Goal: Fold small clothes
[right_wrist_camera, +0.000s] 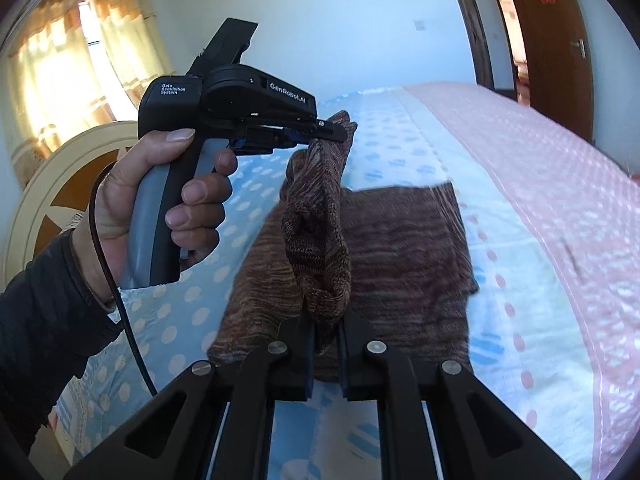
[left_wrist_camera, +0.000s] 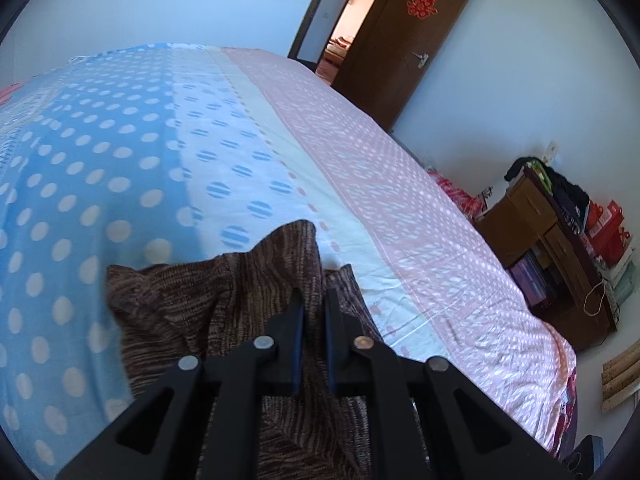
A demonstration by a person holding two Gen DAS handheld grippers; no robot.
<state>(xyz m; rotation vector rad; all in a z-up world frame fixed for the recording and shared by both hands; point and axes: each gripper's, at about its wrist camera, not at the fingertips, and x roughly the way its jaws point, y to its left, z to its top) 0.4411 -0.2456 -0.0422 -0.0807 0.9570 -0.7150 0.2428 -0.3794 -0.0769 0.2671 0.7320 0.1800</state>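
The brown knit garment [right_wrist_camera: 404, 248] lies partly on the bed [right_wrist_camera: 540, 208], over the blue dotted and pale striped bands of the sheet; one edge is lifted clear. I have my right gripper [right_wrist_camera: 325, 334] clamped on the near end of that raised fold; my left gripper [right_wrist_camera: 332, 130], seen from the right wrist with the left hand [right_wrist_camera: 160, 204] on its handle, pinches the far end higher up. Beyond the bed, far right, stands an open wooden door [left_wrist_camera: 404, 40]; a cluttered cabinet [left_wrist_camera: 548, 240] sits against the right wall.
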